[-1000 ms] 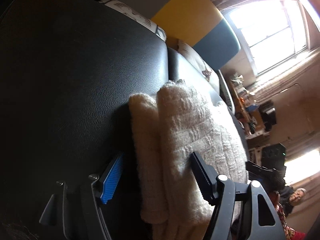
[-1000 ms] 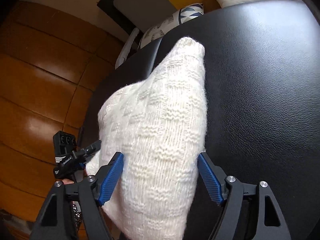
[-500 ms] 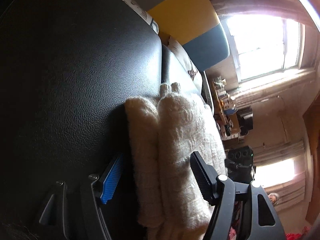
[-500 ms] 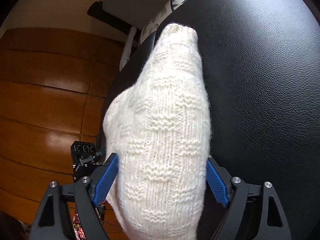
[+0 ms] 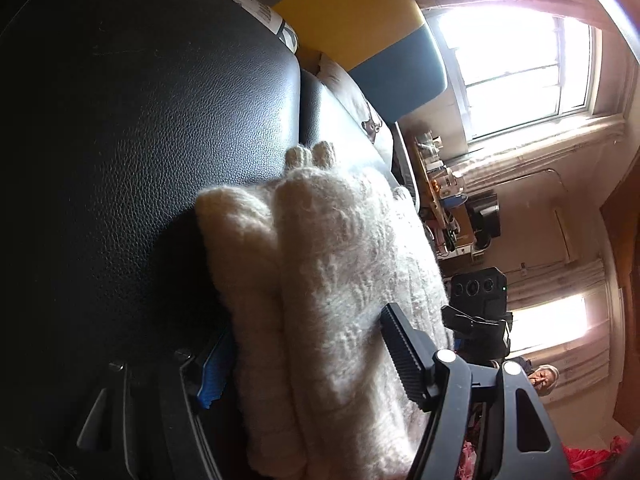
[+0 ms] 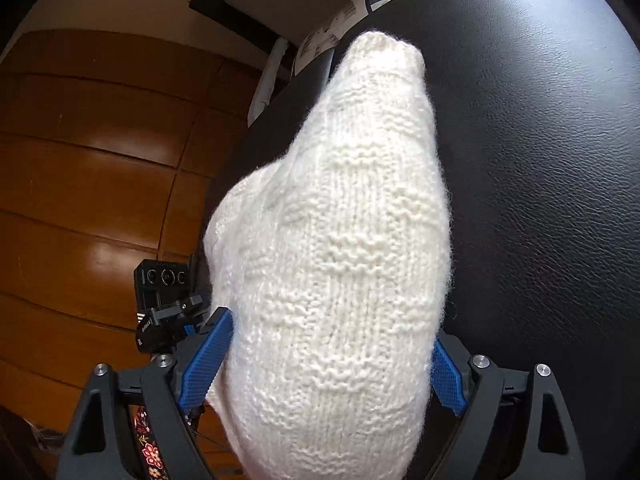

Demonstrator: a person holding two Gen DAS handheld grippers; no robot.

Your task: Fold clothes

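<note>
A thick cream knit sweater (image 5: 340,260), folded into a bundle, fills the span between the fingers of my left gripper (image 5: 308,364), which is shut on one end of it. From the other side, my right gripper (image 6: 328,368) is shut on the same sweater (image 6: 344,220), its blue pads (image 6: 208,356) pressed against both flanks. The bundle's far tip points up over the black leather sofa (image 6: 540,140). In the left wrist view two stacked layers show against the sofa (image 5: 140,120). Each view shows the opposite gripper's camera, right (image 5: 478,292) and left (image 6: 164,280).
Patterned cushions (image 6: 352,8) and a yellow and blue panel (image 5: 360,20) lie behind the sofa. A wooden floor (image 6: 80,160) is to the left in the right wrist view. A bright window (image 5: 516,60), a cluttered shelf (image 5: 440,192) and a distant person (image 5: 542,378) lie beyond.
Both grippers have swung along the sofa with the sweater held between them. The bundle sits deeper between the right gripper's pads, and the left view has turned toward the window.
</note>
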